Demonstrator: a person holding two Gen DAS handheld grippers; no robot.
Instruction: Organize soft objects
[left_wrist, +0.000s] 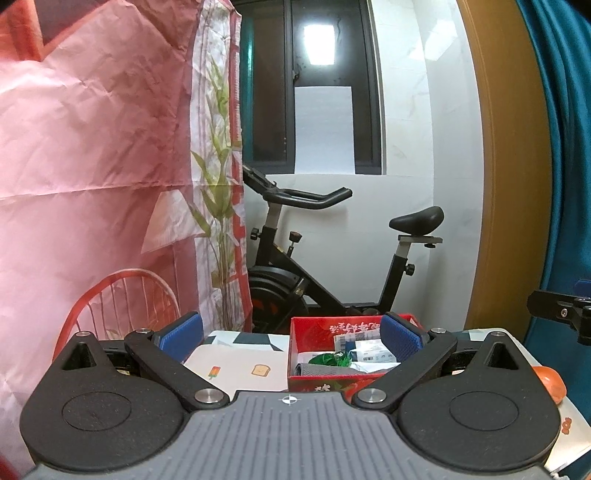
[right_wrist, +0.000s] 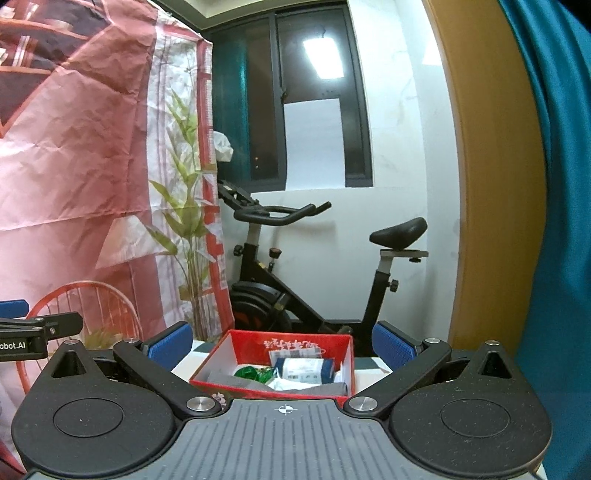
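Observation:
A red cardboard box (left_wrist: 314, 328) (right_wrist: 218, 365) stands on a patterned table and holds several soft packets: a green shiny one (left_wrist: 327, 360) (right_wrist: 253, 372), grey cloth (left_wrist: 314, 369) (right_wrist: 229, 379) and white labelled packs (left_wrist: 365, 350) (right_wrist: 303, 367). My left gripper (left_wrist: 291, 336) hovers in front of the box, open, with nothing between its blue pads. My right gripper (right_wrist: 282, 345) hangs open over the box's near side, also holding nothing. An orange soft object (left_wrist: 552, 382) lies at the table's right edge in the left wrist view.
A white mat (left_wrist: 236, 369) with small food pictures covers the table left of the box. Behind the table stands a black exercise bike (left_wrist: 332, 280) (right_wrist: 314, 280). A pink printed backdrop (left_wrist: 92, 166) (right_wrist: 74, 166) hangs at left, a teal curtain (left_wrist: 565, 147) (right_wrist: 554, 184) at right.

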